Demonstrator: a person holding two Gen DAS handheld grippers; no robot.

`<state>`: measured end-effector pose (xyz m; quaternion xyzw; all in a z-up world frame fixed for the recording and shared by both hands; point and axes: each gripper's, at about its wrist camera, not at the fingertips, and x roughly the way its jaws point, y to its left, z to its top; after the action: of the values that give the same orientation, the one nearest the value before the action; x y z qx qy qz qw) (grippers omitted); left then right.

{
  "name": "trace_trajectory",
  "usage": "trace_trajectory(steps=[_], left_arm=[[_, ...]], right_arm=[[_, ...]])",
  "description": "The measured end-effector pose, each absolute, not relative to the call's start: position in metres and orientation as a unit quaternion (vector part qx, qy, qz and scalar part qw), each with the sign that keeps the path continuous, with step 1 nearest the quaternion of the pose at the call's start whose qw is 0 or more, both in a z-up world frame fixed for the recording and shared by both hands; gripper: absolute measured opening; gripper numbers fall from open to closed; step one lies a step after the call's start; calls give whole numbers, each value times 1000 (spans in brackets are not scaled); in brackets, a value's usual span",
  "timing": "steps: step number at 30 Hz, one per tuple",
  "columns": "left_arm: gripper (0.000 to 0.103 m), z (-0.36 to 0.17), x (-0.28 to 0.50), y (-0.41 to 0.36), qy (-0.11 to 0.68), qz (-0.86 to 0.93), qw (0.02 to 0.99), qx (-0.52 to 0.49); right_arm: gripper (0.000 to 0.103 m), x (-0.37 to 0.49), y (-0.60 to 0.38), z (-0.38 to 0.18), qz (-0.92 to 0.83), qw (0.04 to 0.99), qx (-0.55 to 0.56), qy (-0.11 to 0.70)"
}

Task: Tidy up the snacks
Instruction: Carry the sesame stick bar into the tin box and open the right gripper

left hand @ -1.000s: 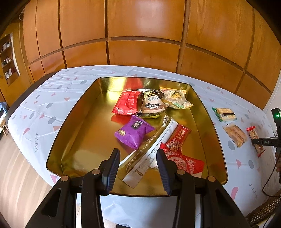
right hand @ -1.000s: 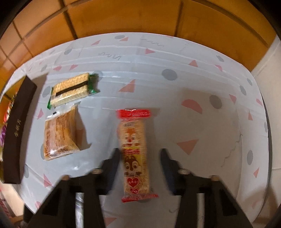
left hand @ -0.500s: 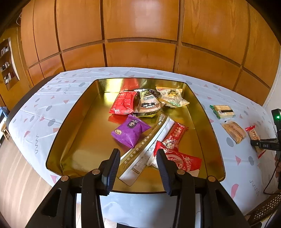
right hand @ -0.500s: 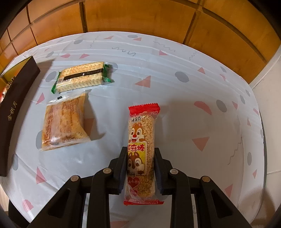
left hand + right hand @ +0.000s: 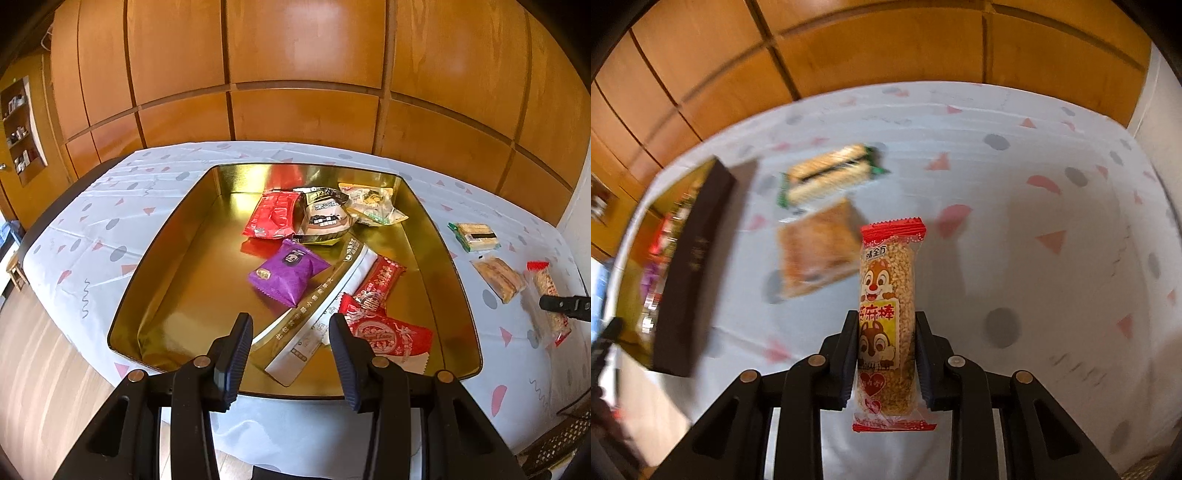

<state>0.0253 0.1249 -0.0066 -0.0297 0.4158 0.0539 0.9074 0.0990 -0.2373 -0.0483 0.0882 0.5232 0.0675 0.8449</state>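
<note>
Once flat on the surface (image 5: 1015, 229), sesame bar (image 5: 888, 317) now lifted clear in clamped right tongs (image 5: 887, 363), swinging toward gold tray (image 5: 173, 266); left tongs (image 5: 290, 354) parted, empty.

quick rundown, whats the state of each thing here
right claw: shut on sesame stick, lifted off the tablecloth
left claw: jaws apart, empty, above gold tray
gold tray: holds several snack packs
sandwich cracker pack: on tablecloth, outside tray
pastry pack: on tablecloth, outside tray
</note>
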Motion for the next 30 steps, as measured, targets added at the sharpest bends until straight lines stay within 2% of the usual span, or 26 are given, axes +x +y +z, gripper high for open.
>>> trace_trajectory(steps=[11,23,30], left_arm=[[43,-6,23,134,407,72,910,-32],[43,-10,24,141,409,84,908,-42],[43,-13,24,147,410,90,906,-47]], right_arm=[[28,107,-128,11,207,845,138,473],[28,132,-40,13,235,828,155,486],[28,145,-18,-7,228,819,143,506]])
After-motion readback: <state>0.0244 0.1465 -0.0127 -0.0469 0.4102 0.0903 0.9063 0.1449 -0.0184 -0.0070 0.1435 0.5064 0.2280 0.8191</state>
